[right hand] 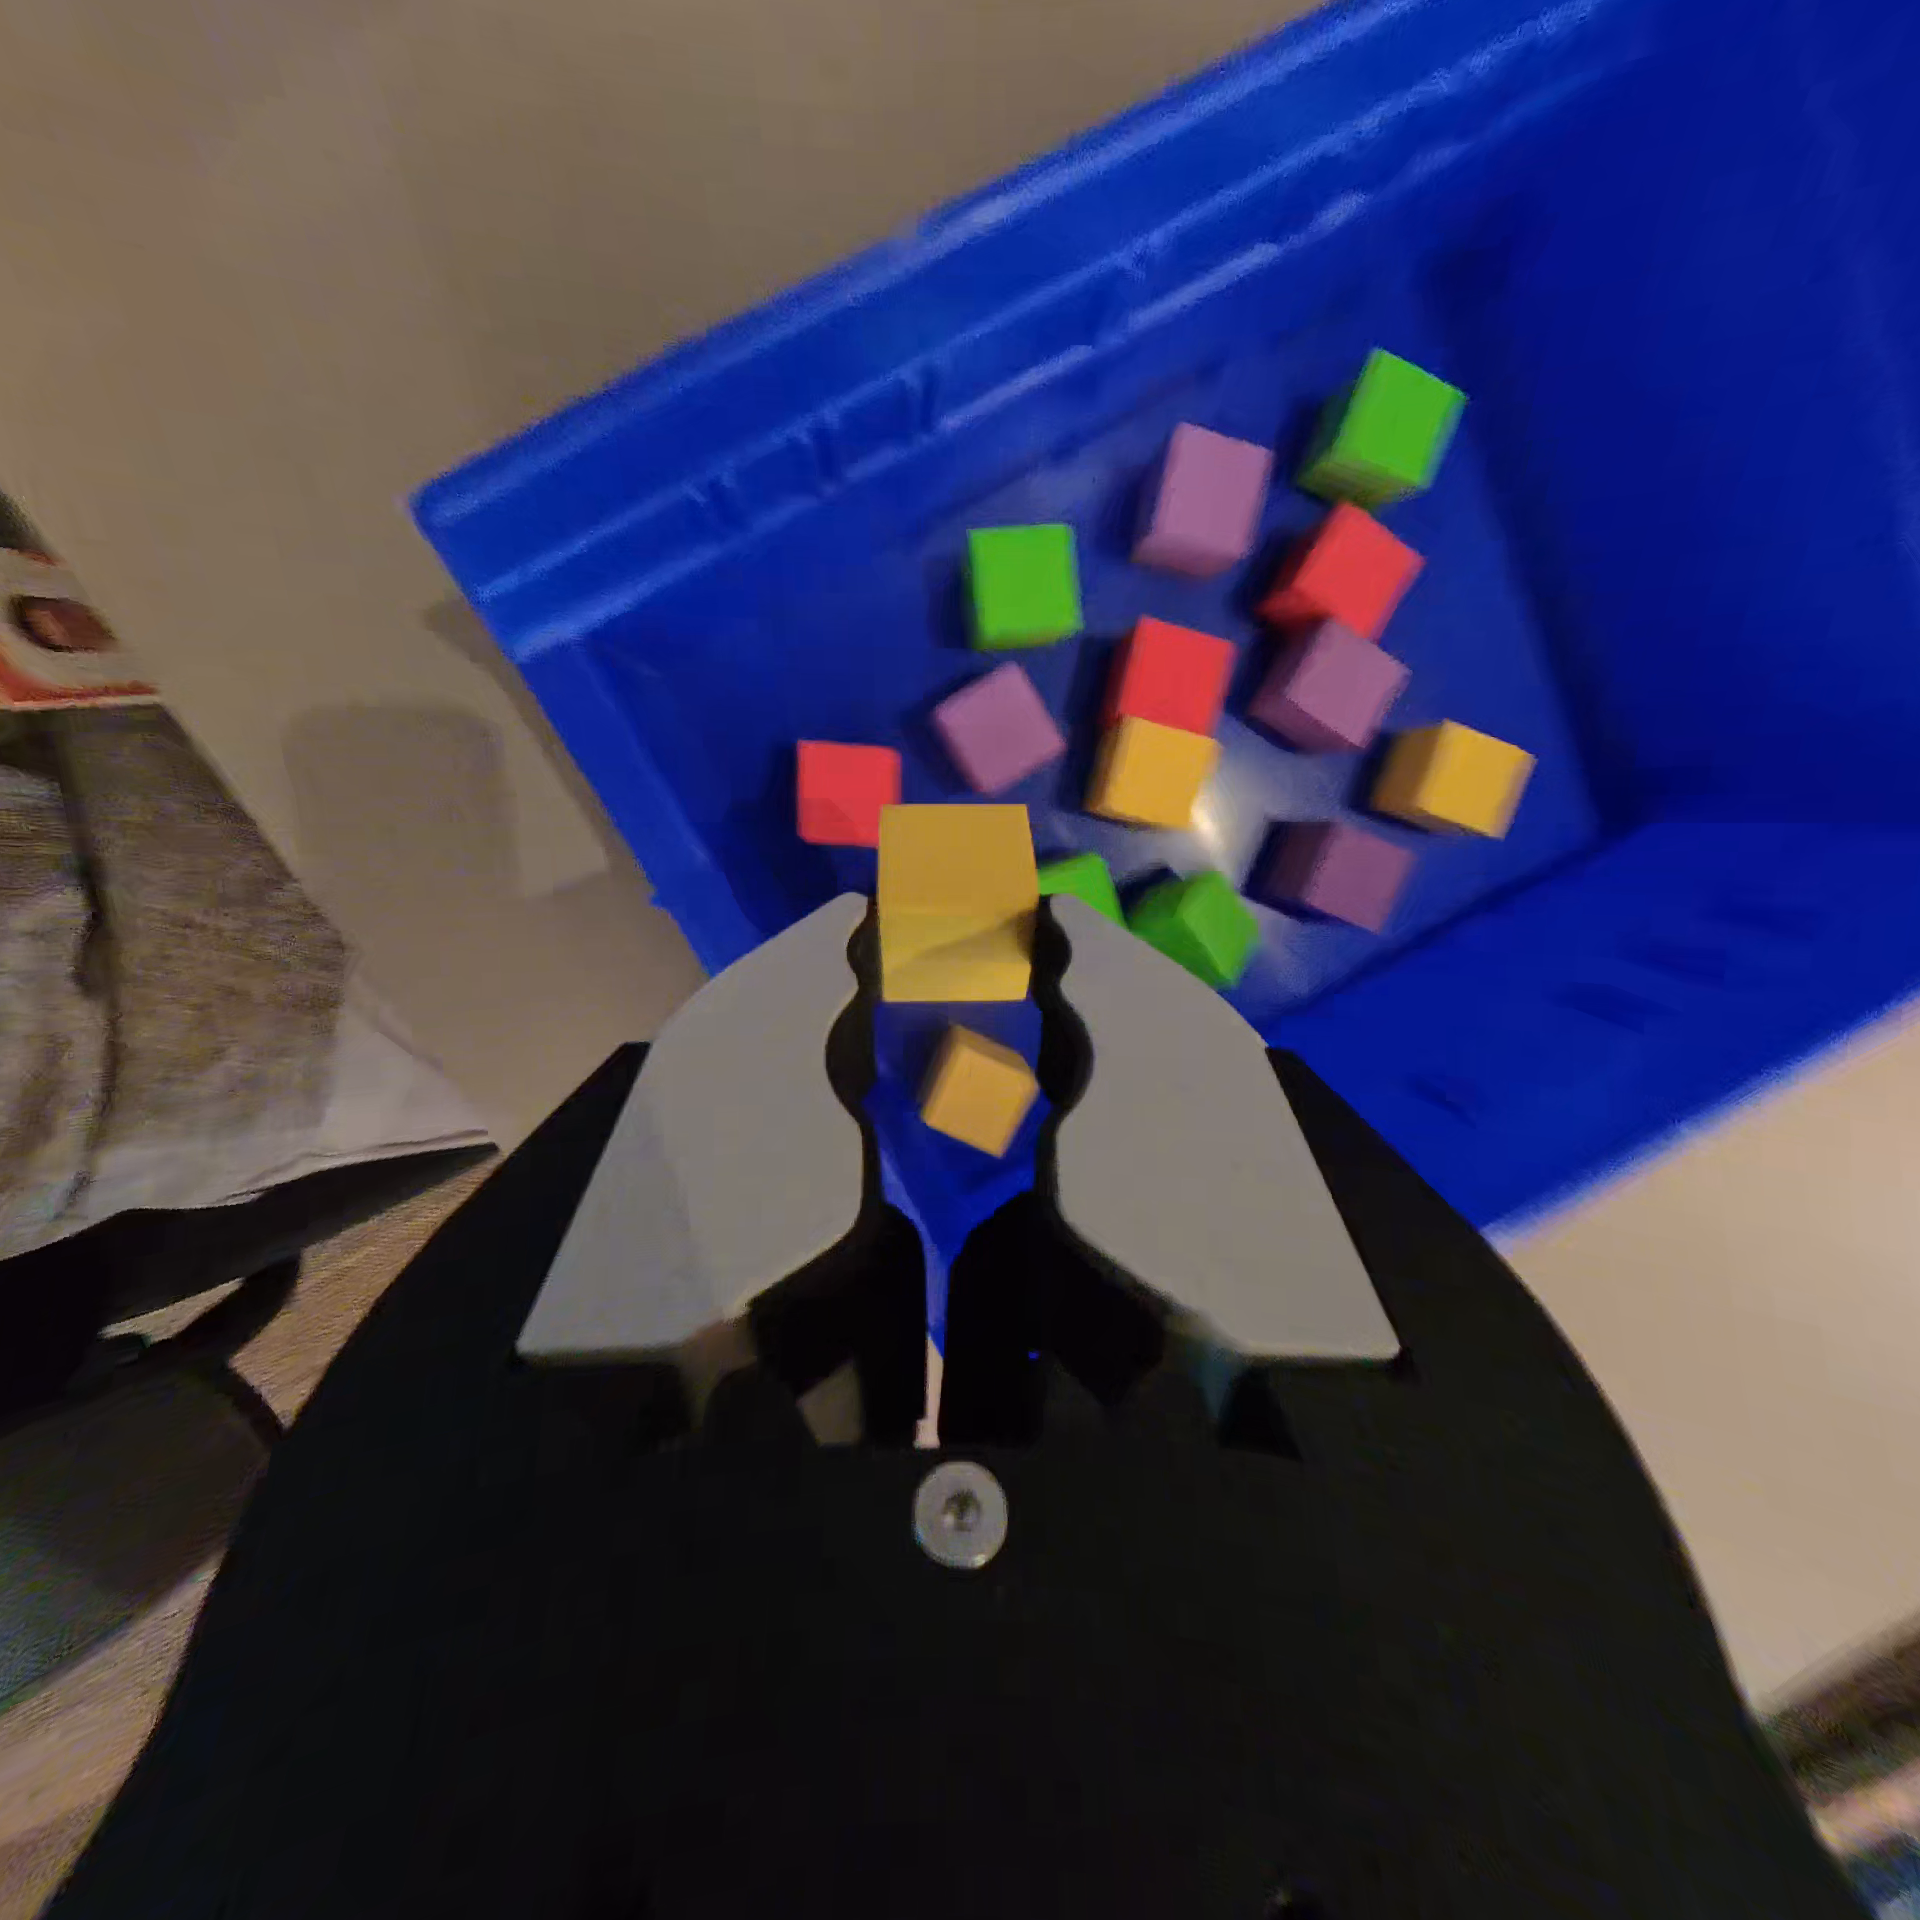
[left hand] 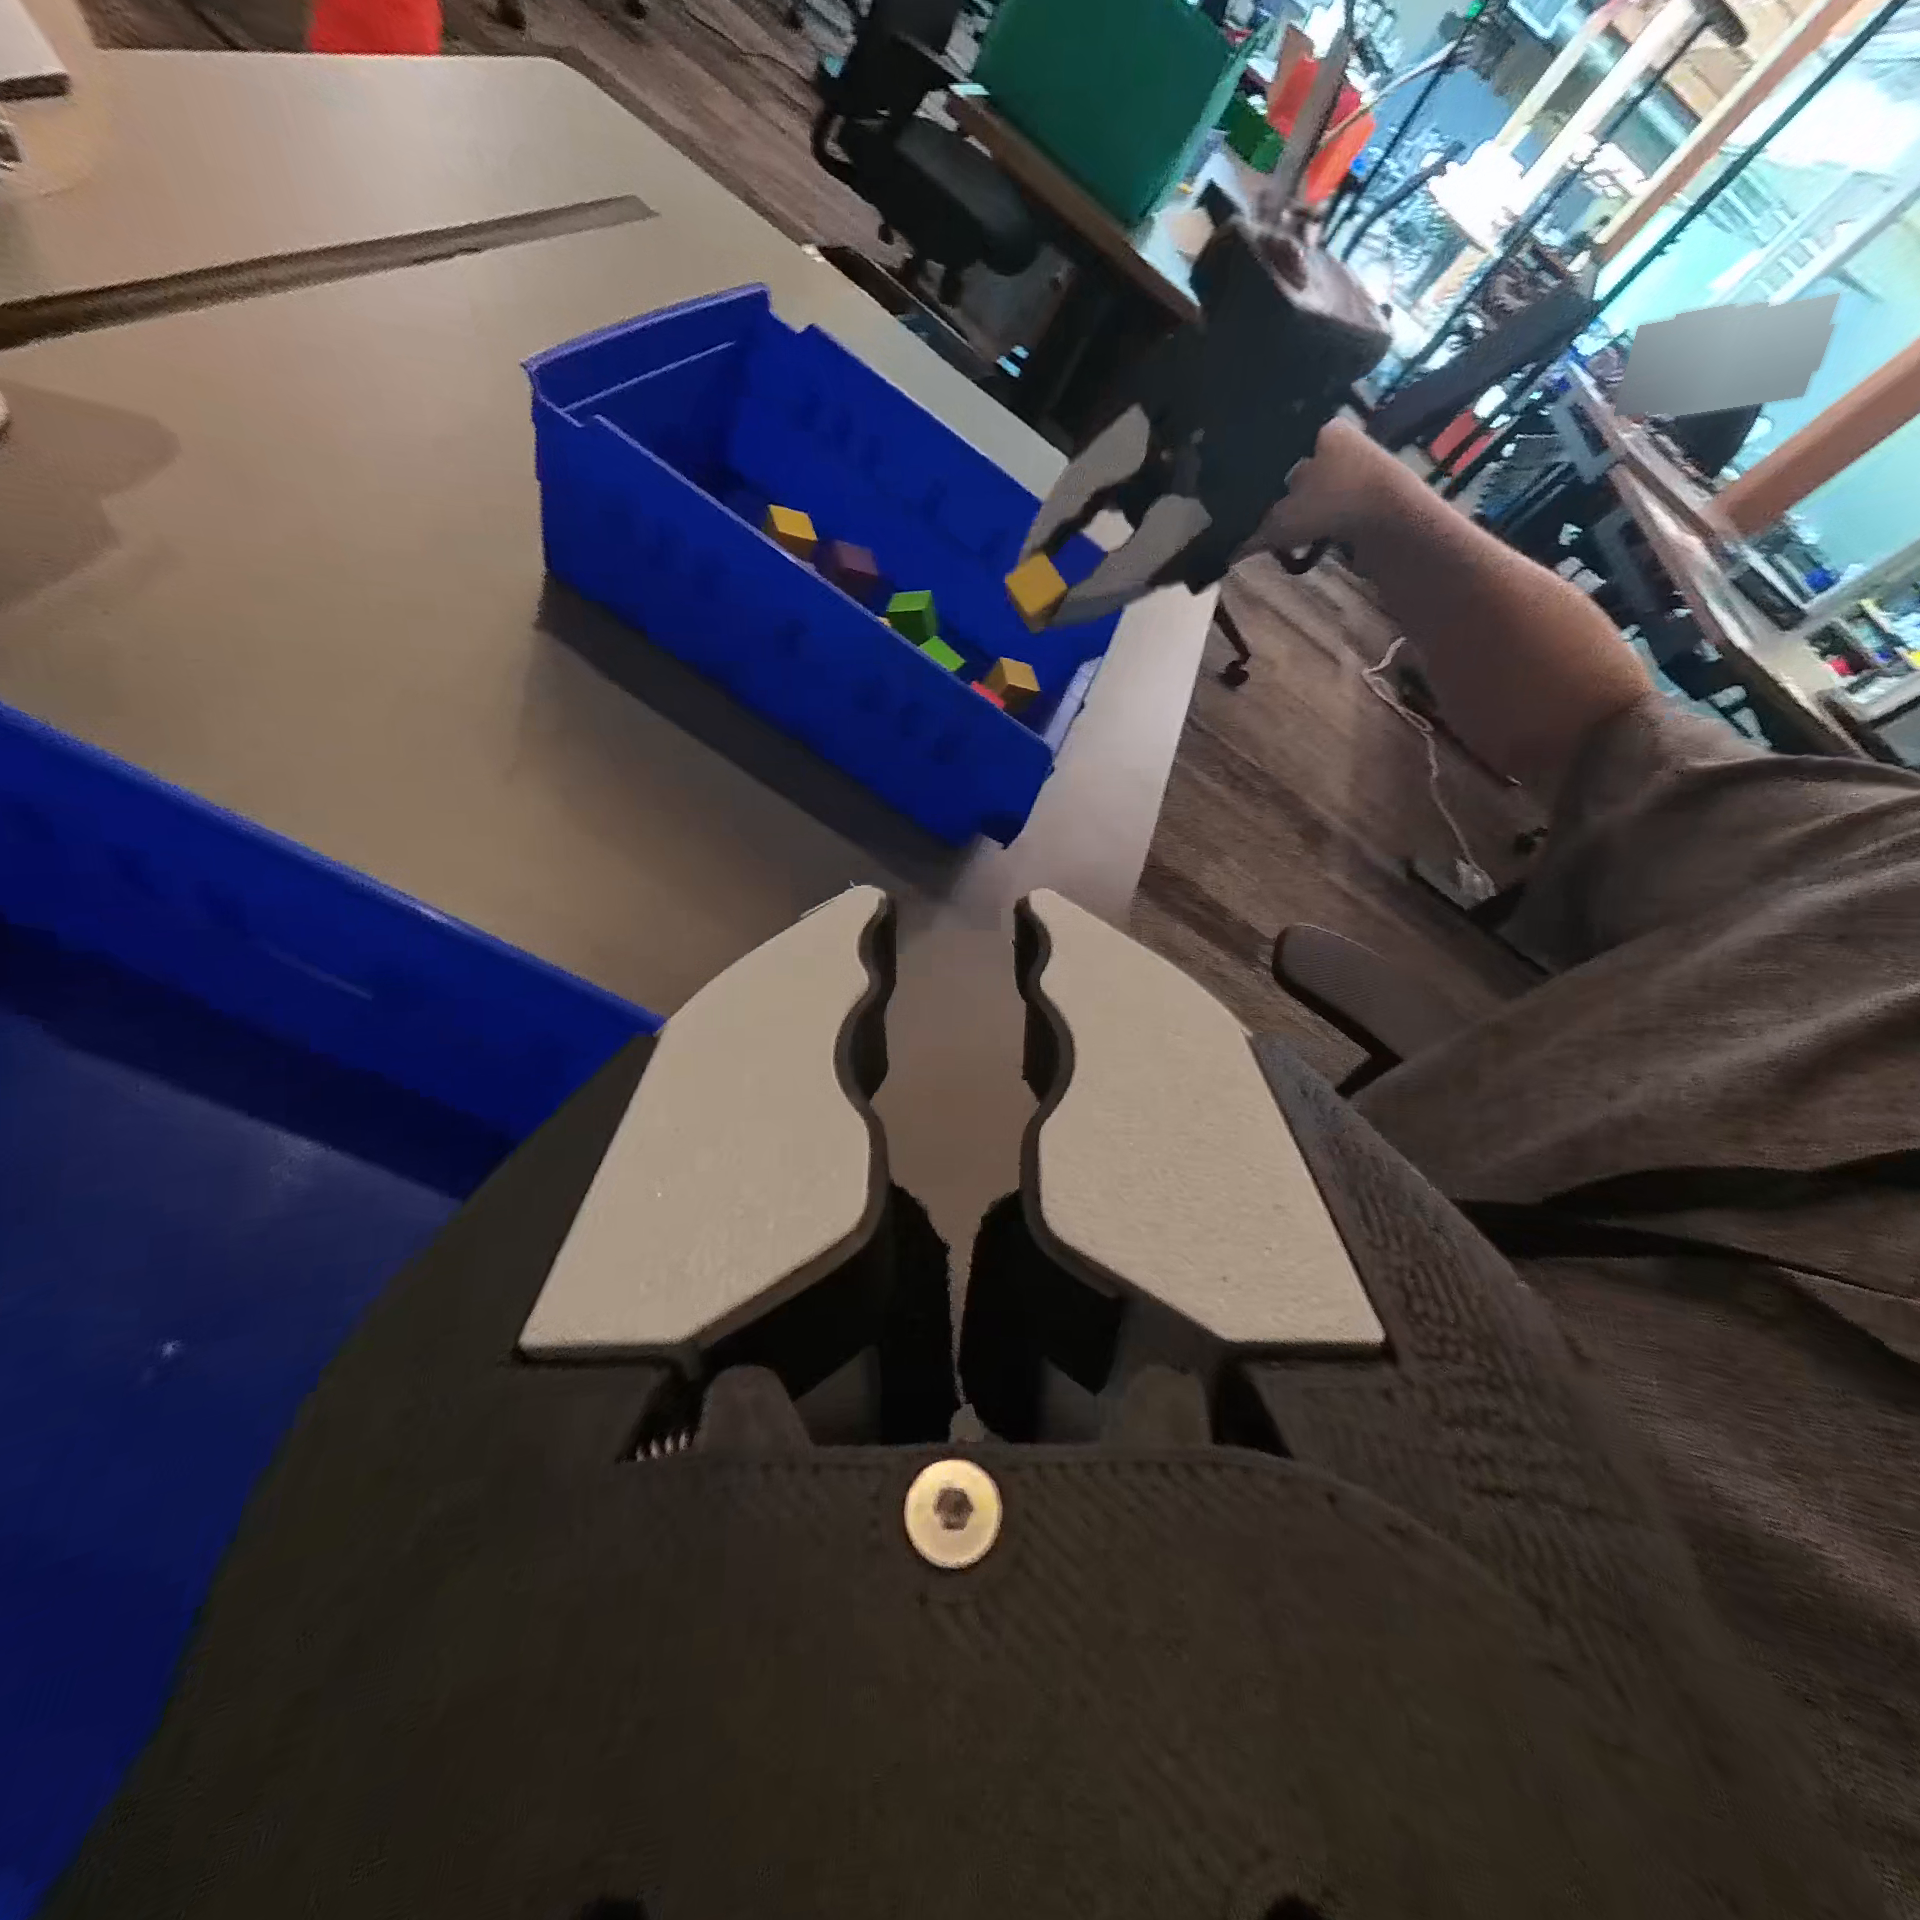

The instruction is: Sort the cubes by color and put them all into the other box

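My right gripper (right hand: 956, 914) is shut on a yellow cube (right hand: 956, 899) and holds it above the near end of a blue bin (right hand: 727, 520). Several red, green, purple and yellow cubes lie loose on the bin's floor, one yellow cube (right hand: 977, 1091) right under the fingers. In the left wrist view the right gripper (left hand: 1049, 592) with its yellow cube (left hand: 1036, 589) hangs over the bin's (left hand: 665, 540) right end. My left gripper (left hand: 954, 914) is slightly open and empty, above the table edge beside a second blue bin (left hand: 208, 935).
The grey table (left hand: 312, 520) ends just right of the bin; beyond is wooden floor with chairs and desks. A person's arm in a brown sleeve (left hand: 1662, 935) reaches in from the right. Grey cloth and a paper (right hand: 104, 883) lie at left in the right wrist view.
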A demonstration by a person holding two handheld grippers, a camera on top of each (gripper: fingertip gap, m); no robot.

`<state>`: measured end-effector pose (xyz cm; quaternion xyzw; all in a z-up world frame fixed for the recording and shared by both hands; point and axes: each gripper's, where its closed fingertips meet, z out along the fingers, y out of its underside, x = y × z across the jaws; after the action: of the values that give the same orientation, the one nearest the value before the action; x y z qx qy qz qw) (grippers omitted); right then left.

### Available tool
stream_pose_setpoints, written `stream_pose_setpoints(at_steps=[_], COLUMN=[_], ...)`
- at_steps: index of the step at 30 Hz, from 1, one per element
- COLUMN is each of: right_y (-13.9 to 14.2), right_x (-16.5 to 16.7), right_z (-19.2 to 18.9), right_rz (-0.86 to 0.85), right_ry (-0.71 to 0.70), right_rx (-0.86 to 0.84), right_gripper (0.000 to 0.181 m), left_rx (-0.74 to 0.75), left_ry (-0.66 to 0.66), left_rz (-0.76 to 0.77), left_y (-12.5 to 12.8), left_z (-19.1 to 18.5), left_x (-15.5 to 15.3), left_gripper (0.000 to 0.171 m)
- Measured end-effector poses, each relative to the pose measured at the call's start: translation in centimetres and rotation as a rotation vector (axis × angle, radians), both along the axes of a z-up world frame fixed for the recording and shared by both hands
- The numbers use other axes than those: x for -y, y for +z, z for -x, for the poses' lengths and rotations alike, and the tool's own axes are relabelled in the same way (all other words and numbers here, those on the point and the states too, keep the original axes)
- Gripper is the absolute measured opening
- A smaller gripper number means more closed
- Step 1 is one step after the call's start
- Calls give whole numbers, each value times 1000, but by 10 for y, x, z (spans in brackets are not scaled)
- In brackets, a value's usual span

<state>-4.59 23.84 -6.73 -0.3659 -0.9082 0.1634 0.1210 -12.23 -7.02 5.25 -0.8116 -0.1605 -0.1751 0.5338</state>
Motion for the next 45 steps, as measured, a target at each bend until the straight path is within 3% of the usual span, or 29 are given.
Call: stream_pose_setpoints(at_steps=[4, 9, 15, 26, 29, 33, 36, 39, 42, 45], right_y=[-25, -52, -78, -77, -80, -79, -63, -18, 29, 47], right_x=[39, 59, 53, 36, 36, 38, 34, 36, 40, 37], right_z=[8, 18, 21, 23, 22, 24, 25, 29, 28, 25], right_rz=[132, 200, 88, -320, -320, -252, -213, -107, 18, 77], right_ry=[73, 89, 108, 251, 253, 230, 211, 168, 106, -13], right_rx=[50, 116, 177, 281, 315, 302, 253, 95, -143, -354], right_gripper=[28, 28, 27, 28, 28, 44, 48, 45, 42, 39], left_rx=[5, 17, 23, 27, 22, 19, 23, 7, -77, -163], left_ry=[0, 11, 28, 9, 14, 25, 26, 27, 66, 155], left_rz=[-15, 9, 10, 22, 17, 6, -4, -1, 89, 213], left_y=[3, -5, -7, -10, -8, -5, -3, -3, -21, -44], left_z=[0, 0, 5, 5, 5, 7, 7, 6, 14, 31], left_x=[0, 3, 9, 6, 10, 17, 20, 18, 11, 0], left_gripper=[22, 22, 22, 22, 22, 22, 22, 22, 24, 32])
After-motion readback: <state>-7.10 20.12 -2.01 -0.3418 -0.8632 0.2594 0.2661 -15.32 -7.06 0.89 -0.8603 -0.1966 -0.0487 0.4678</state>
